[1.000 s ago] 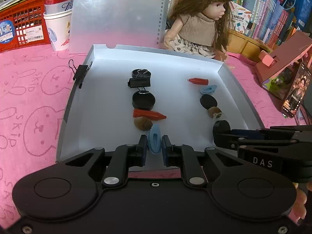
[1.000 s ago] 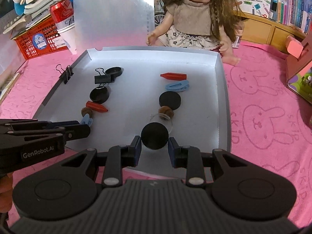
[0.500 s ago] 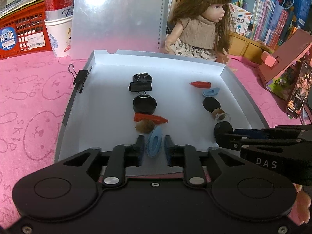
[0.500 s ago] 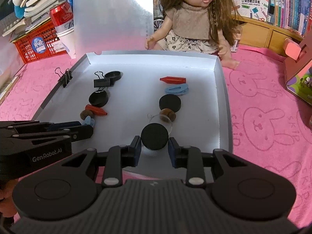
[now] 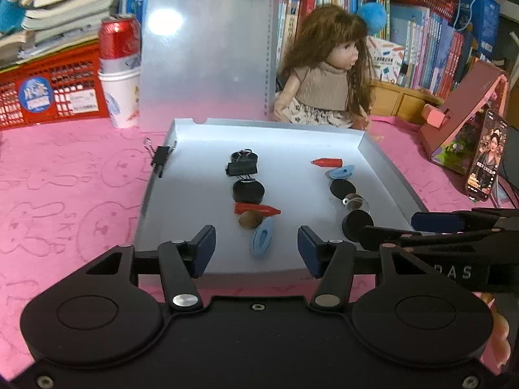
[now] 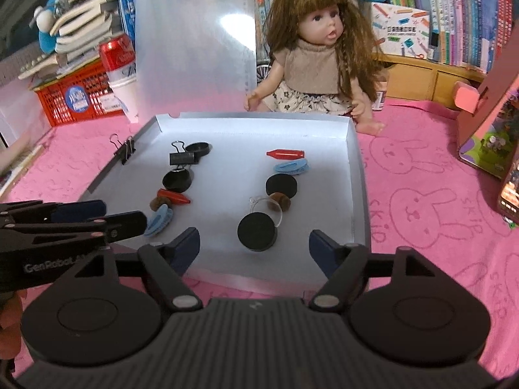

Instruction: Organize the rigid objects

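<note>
At lower centre of the left wrist view, the left gripper (image 5: 256,249) has its jaws opening, pads clear of the blue clip (image 5: 262,238) that lies between them on the floor of the white tray (image 5: 194,227). The clip's long axis runs roughly up and down the frame, tilted slightly right, so it points away from the jaws rather than across them.

Moving right in that view, the right gripper (image 5: 389,230) reaches in from the right edge, just beside a black disc (image 5: 357,225).

At lower centre of the right wrist view, the right gripper (image 6: 254,248) also has its jaws opening, wide, with the black disc (image 6: 257,230) resting flat on the tray between them and untouched. Each hand is nearest its own piece; both pieces look set down.

The tray holds two columns. The left column, from the far end toward the camera: a black cap, a black binder clip (image 6: 182,157), a black round piece, a red pointed cap (image 6: 173,196), a brown nut, the blue clip. The right column: a red cap (image 6: 285,154), a second blue clip (image 6: 290,166), a black disc, a brown nut, a clear ring, the black disc. Another binder clip (image 6: 125,150) grips the tray's left rim.
</note>
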Demonstrator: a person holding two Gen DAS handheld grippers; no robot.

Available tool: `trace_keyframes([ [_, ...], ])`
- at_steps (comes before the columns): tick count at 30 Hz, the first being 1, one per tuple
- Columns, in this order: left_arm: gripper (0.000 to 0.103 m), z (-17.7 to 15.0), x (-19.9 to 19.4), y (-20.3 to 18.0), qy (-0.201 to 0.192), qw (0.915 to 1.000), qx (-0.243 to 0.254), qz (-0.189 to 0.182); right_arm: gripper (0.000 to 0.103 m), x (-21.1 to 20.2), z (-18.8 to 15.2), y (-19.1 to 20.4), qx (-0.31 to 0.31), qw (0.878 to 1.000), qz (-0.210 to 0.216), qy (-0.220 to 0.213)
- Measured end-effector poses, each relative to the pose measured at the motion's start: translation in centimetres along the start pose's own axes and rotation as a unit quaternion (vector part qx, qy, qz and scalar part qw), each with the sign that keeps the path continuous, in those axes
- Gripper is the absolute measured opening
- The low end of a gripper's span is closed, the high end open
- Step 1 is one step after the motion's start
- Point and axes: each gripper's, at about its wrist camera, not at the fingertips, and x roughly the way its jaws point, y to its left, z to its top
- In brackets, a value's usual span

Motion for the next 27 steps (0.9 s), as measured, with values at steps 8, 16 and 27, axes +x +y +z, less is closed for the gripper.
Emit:
trace_keyframes([
  [8,0.059,-2.9,-3.8,-0.2,-0.039,0.9989,0.022,0.012,0.09,-3.3,-2.6,-0.1,0.024,0.998,-0.019,-0.064],
  [16,0.061,-5.5,-5.7,-0.2,-0.041,0.9989,0.022,0.007,0.094,-5.1,-4.8,0.5,0.007,0.996,-0.033,-0.086],
  [27,0.061,-8.9,-5.6,0.3,-0.038,0.9989,0.013,0.024,0.097,-4.3,-8.3,1.3,-0.01,0.994,-0.056,-0.088],
])
